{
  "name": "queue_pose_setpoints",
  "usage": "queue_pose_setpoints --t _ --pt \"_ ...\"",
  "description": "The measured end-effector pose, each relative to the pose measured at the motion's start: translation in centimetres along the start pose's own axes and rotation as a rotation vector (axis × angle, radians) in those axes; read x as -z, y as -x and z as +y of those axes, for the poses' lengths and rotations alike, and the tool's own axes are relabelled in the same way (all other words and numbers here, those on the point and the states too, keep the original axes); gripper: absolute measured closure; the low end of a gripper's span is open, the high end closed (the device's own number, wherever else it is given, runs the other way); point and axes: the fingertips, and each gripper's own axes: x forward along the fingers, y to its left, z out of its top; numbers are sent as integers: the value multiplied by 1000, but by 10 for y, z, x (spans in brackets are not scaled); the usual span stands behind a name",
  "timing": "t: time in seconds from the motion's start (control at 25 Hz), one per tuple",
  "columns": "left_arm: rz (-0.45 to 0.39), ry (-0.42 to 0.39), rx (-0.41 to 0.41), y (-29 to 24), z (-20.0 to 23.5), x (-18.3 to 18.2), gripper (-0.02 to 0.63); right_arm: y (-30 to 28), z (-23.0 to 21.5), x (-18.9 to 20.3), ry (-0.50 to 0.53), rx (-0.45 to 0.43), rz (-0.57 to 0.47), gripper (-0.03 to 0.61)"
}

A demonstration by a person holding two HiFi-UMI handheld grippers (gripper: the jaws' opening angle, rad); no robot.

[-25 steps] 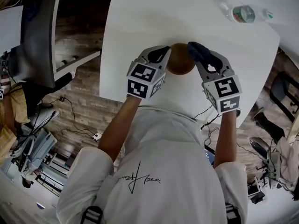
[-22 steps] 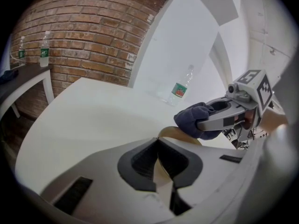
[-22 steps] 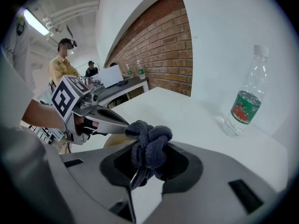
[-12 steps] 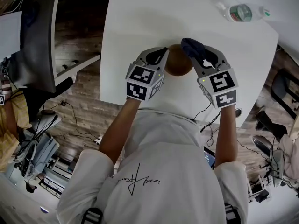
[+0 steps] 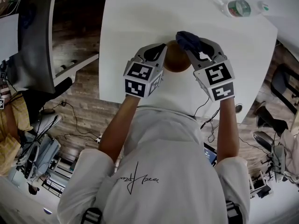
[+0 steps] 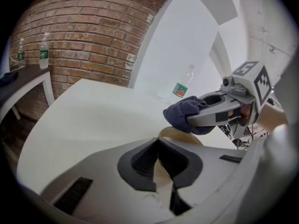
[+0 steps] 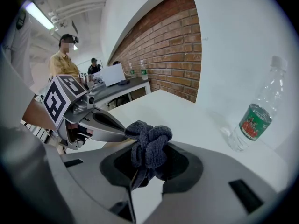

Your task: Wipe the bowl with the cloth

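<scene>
Left claw (image 5: 164,49) clamps bowl (image 5: 176,62); right claw (image 5: 191,47) holds cloth (image 5: 186,38)

We worked at a white table (image 5: 140,22) with rounded corners, standing on a brown wood-plank floor (image 5: 77,29). A red brick wall (image 6: 79,27) rose beyond its far edge and met a plain white wall (image 7: 243,27). Against the brick stood a dark-topped side table (image 6: 23,76) on white legs. Cables (image 5: 88,133) trailed over the floor off the tabletop's near left corner, and a tube light (image 7: 35,13) glowed on the ceiling.
</scene>
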Motion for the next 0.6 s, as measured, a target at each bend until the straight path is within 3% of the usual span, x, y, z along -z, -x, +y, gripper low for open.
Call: queue_pose_setpoints --t 0.6 --pt "-3 9 1 -1 1 -1 607 -13 6 -15 37 -14 -7 474"
